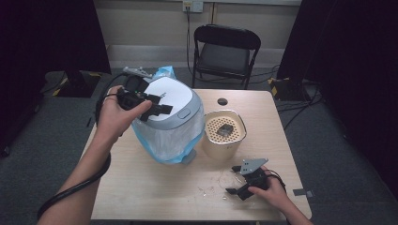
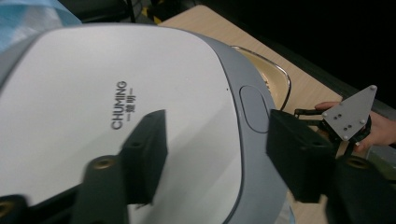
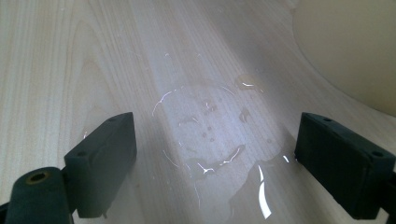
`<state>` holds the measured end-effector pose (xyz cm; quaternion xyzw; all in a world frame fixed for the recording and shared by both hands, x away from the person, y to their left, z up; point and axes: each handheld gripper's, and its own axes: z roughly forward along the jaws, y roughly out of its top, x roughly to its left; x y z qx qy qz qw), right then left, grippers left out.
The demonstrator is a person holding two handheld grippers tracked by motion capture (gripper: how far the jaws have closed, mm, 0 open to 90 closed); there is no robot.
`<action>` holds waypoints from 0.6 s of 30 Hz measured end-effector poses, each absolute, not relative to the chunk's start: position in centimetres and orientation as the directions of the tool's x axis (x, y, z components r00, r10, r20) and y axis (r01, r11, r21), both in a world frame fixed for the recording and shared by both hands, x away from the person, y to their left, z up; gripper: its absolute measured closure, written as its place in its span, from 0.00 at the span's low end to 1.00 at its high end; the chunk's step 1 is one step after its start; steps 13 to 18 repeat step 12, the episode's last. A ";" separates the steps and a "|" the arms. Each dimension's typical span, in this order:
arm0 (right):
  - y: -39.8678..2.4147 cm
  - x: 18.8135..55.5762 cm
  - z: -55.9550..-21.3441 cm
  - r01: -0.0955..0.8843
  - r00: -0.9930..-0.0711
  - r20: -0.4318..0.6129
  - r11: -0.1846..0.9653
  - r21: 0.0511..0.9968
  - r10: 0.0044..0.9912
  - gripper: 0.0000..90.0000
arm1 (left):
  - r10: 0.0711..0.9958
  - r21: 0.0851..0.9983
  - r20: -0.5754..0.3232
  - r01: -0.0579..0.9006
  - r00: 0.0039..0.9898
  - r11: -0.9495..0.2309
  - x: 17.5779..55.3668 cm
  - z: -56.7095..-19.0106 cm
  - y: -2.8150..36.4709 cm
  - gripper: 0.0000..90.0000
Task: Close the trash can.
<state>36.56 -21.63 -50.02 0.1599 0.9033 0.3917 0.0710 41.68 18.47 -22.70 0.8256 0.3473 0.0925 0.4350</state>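
White and grey plastic, the bin lid sits closed on a bin lined with a pale blue bag, near the back left of the wooden table. The left gripper hovers over the lid's left side, its jaws parted with nothing between them; in the left gripper view the fingers stand over the lid beside its printed name, and I cannot tell whether they touch it. Just right of the bin stands a cream basket with something dark inside, too small to make out. The right gripper rests low near the front edge, jaws wide and holding nothing, over a clear wet smear on the wood.
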 end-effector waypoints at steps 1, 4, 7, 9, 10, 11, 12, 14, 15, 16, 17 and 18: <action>-21.6 36.6 -50.0 0.232 -0.939 -0.004 0.642 0.730 0.344 0.13 | 0.641 0.787 -0.145 0.481 0.753 -0.386 40.8 -22.4 19.3 0.28; -21.6 36.6 -50.0 0.233 -0.939 -0.003 0.642 0.730 0.344 0.13 | 0.611 0.810 -0.111 0.427 0.784 -0.401 37.8 -23.5 21.9 0.18; -21.6 36.6 -50.0 0.234 -0.939 -0.002 0.642 0.730 0.344 0.13 | 0.607 0.797 -0.136 0.450 0.783 -0.402 35.3 -27.1 24.7 0.17; -21.6 36.6 -50.0 0.233 -0.939 -0.002 0.643 0.730 0.343 0.13 | 0.626 0.778 -0.142 0.477 0.767 -0.409 34.4 -30.2 26.0 0.17; -21.6 36.6 -50.0 0.234 -0.939 -0.001 0.643 0.730 0.343 0.13 | 0.645 0.762 -0.145 0.501 0.750 -0.411 34.2 -31.6 26.4 0.17; -21.6 36.6 -50.0 0.234 -0.939 -0.001 0.643 0.730 0.343 0.13 | 0.659 0.759 -0.141 0.508 0.739 -0.407 34.1 -32.9 26.8 0.17; -21.6 36.5 -50.0 0.235 -0.939 -0.001 0.643 0.729 0.344 0.13 | 0.663 0.762 -0.154 0.515 0.733 -0.392 34.0 -34.1 27.0 0.17; -21.6 36.5 -50.0 0.235 -0.939 -0.001 0.643 0.729 0.344 0.13 | 0.663 0.762 -0.154 0.515 0.733 -0.392 34.0 -34.1 27.0 0.17; -21.6 36.5 -50.0 0.235 -0.939 -0.001 0.643 0.729 0.344 0.13 | 0.663 0.762 -0.154 0.515 0.733 -0.392 34.0 -34.1 27.0 0.17; -21.6 36.5 -50.0 0.235 -0.939 -0.001 0.643 0.729 0.344 0.13 | 0.663 0.762 -0.154 0.515 0.733 -0.392 34.0 -34.1 27.0 0.17; -21.6 36.5 -50.0 0.235 -0.939 -0.001 0.643 0.729 0.344 0.13 | 0.663 0.762 -0.154 0.515 0.733 -0.392 34.0 -34.1 27.0 0.17; -21.6 36.5 -50.0 0.235 -0.939 -0.001 0.643 0.729 0.344 0.13 | 0.663 0.762 -0.154 0.515 0.733 -0.392 34.0 -34.1 27.0 0.17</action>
